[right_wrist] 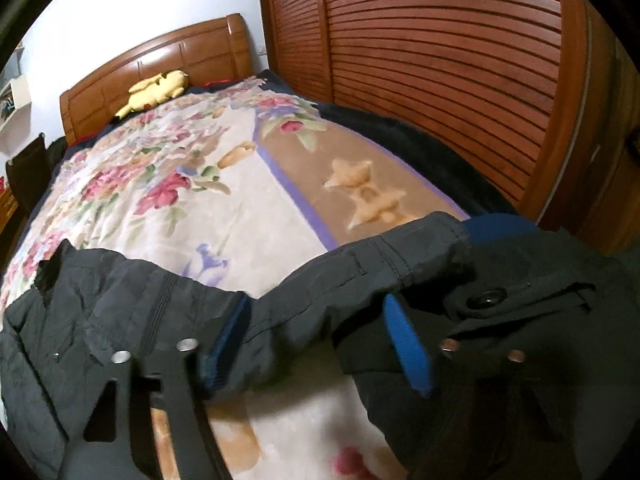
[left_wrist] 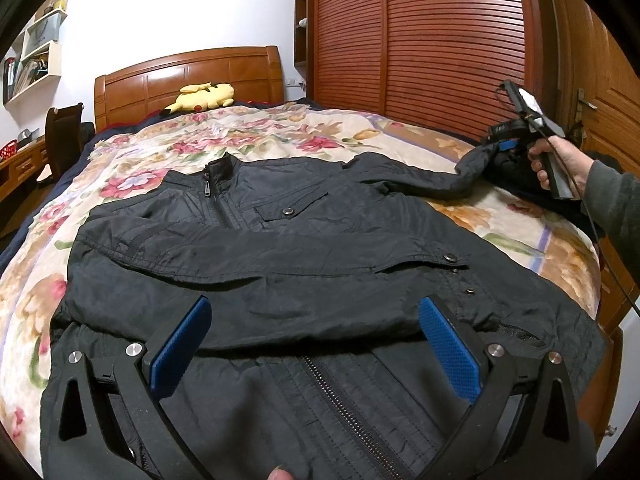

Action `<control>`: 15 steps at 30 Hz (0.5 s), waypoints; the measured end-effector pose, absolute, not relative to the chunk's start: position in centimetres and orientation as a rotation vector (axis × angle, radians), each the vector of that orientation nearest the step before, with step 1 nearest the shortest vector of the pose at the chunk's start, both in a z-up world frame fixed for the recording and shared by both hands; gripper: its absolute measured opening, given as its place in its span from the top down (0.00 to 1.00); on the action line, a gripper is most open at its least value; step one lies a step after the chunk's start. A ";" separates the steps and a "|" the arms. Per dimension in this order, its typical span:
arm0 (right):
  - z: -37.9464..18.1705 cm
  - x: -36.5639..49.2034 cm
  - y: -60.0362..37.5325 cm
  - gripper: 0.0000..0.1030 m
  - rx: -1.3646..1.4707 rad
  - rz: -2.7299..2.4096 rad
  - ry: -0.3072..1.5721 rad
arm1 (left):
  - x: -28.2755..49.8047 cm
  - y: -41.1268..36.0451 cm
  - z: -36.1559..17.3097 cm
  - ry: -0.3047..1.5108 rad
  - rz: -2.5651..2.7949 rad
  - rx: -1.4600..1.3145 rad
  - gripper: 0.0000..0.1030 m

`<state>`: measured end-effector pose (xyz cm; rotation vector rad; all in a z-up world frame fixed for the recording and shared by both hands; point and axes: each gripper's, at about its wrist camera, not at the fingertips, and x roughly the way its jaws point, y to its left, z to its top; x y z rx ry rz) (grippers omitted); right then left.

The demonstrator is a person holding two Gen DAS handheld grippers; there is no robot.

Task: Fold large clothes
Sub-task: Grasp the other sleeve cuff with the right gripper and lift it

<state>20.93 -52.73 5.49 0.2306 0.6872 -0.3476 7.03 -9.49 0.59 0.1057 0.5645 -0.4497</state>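
A black zip jacket (left_wrist: 280, 240) lies front up on the floral bed cover (left_wrist: 168, 140), with its left sleeve folded across the chest. My left gripper (left_wrist: 316, 320) is open and empty, just above the jacket's lower front. Its right sleeve (left_wrist: 420, 178) stretches out toward my right gripper (left_wrist: 502, 148) at the bed's right side. In the right wrist view the sleeve (right_wrist: 320, 300) passes between the blue pads of the right gripper (right_wrist: 320, 312), and the cuff end drapes over the right finger. The jaws look fairly wide, so whether they pinch the sleeve is unclear.
A wooden headboard (left_wrist: 188, 76) and a yellow plush toy (left_wrist: 204, 96) are at the far end of the bed. A slatted wooden wardrobe (left_wrist: 420, 40) runs along the right side. A chair and desk (left_wrist: 44, 148) stand on the left.
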 end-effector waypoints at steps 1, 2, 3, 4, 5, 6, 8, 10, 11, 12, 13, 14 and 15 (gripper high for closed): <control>5.1 21.4 -52.7 0.79 0.210 -0.361 0.704 | 7.1 -9.4 0.6 0.566 -0.449 0.105 0.00; 4.8 21.8 -52.8 0.84 0.198 -0.373 0.720 | 7.1 -9.4 0.5 0.568 -0.448 0.104 0.00; 4.5 22.0 -52.8 0.86 0.195 -0.377 0.727 | 7.1 -9.4 0.5 0.569 -0.448 0.104 0.00; 4.4 22.1 -52.8 0.91 0.195 -0.376 0.727 | 7.2 -9.4 0.5 0.571 -0.447 0.104 0.00; 4.4 22.1 -52.6 0.92 0.194 -0.375 0.723 | 7.2 -9.4 0.5 0.571 -0.446 0.105 0.00; 4.6 22.0 -52.4 0.94 0.185 -0.370 0.714 | 7.2 -9.4 0.4 0.570 -0.445 0.107 0.00; 5.3 21.6 -51.3 0.95 0.135 -0.369 0.678 | 7.1 -9.4 0.5 0.568 -0.445 0.109 0.00; 6.4 21.1 -50.0 0.96 0.106 -0.337 0.639 | 7.1 -9.4 0.5 0.563 -0.445 0.113 0.00; 7.1 20.8 -49.3 0.96 0.090 -0.319 0.625 | 7.0 -9.4 0.5 0.562 -0.445 0.115 0.00; 7.7 20.6 -48.5 0.96 0.073 -0.301 0.614 | 7.0 -9.4 0.5 0.562 -0.445 0.115 0.00; 8.3 20.4 -47.6 0.96 0.056 -0.281 0.604 | 7.0 -9.4 0.4 0.562 -0.444 0.115 0.00; 8.9 20.2 -46.6 0.96 0.040 -0.260 0.595 | 7.0 -9.3 0.5 0.562 -0.443 0.115 0.00; 9.5 20.0 -45.7 0.96 0.024 -0.240 0.586 | 6.9 -9.2 0.5 0.561 -0.442 0.113 0.00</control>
